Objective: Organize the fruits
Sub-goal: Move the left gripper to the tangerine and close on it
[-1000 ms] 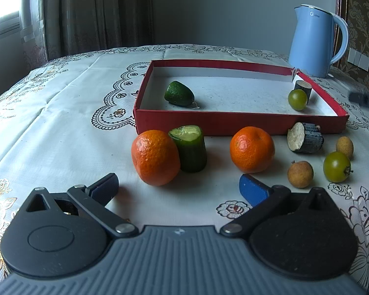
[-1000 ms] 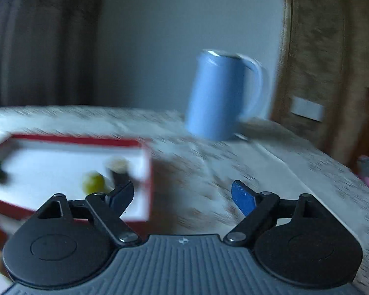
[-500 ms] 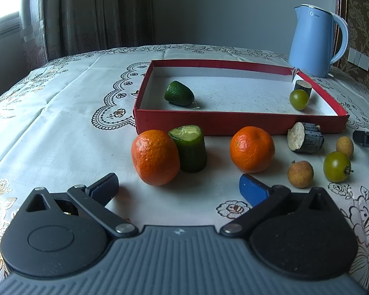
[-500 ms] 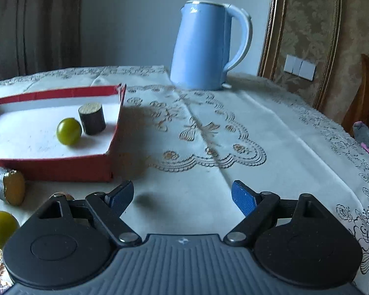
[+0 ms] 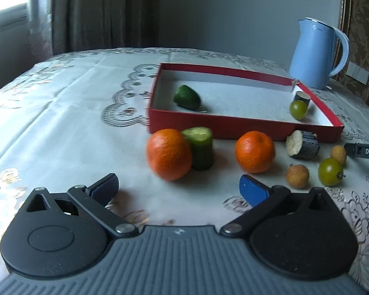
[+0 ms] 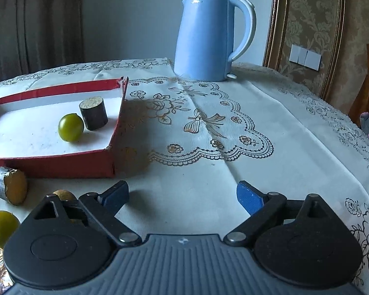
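Tablecloth point(image 5: 73, 113); gripper point(image 5: 364, 151) lettering "DAS"

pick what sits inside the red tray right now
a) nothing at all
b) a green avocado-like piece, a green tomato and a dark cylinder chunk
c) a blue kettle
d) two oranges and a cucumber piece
b: the red tray holds a green avocado-like piece, a green tomato and a dark cylinder chunk, while both oranges lie on the tablecloth in front of it.
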Demonstrator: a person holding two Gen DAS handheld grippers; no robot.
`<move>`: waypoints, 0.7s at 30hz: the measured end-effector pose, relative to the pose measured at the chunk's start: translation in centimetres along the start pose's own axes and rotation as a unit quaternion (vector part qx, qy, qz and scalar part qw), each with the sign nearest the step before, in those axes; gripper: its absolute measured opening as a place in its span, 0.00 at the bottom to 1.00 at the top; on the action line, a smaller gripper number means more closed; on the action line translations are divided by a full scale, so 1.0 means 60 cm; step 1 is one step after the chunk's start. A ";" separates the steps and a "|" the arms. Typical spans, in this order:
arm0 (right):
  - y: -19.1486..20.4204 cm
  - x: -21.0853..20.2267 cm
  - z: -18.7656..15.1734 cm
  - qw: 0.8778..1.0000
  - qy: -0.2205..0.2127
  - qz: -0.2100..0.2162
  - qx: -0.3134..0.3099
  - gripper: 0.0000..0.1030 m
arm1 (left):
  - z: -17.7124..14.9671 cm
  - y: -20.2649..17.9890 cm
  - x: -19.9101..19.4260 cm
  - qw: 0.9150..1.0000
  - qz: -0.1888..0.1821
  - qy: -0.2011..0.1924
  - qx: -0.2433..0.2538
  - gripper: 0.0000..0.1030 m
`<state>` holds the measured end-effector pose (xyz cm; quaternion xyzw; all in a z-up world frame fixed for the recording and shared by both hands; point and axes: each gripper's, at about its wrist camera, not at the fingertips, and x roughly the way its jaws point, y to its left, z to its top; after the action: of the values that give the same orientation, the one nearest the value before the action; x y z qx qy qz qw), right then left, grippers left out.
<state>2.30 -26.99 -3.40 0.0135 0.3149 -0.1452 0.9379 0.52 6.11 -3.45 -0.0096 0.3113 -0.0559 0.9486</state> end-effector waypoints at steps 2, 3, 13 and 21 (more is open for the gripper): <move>-0.001 0.001 0.000 1.000 0.001 0.001 0.002 0.93 | -0.002 0.007 -0.008 1.000 0.020 -0.004 0.013 1.00; -0.001 0.001 0.000 1.000 0.001 0.001 0.003 0.93 | -0.001 0.012 -0.010 0.999 0.029 -0.007 0.015 1.00; -0.002 0.002 0.000 1.000 0.003 -0.004 0.004 0.97 | 0.019 0.034 0.009 0.999 0.036 0.002 -0.002 0.98; -0.003 0.003 0.000 1.000 0.003 -0.005 0.004 0.98 | 0.027 0.035 0.022 0.999 0.039 0.005 -0.015 0.92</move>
<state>2.35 -27.22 -3.51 0.0161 0.3175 -0.1510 0.9360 2.76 7.99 -3.05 -0.0115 0.3169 -0.0147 0.9483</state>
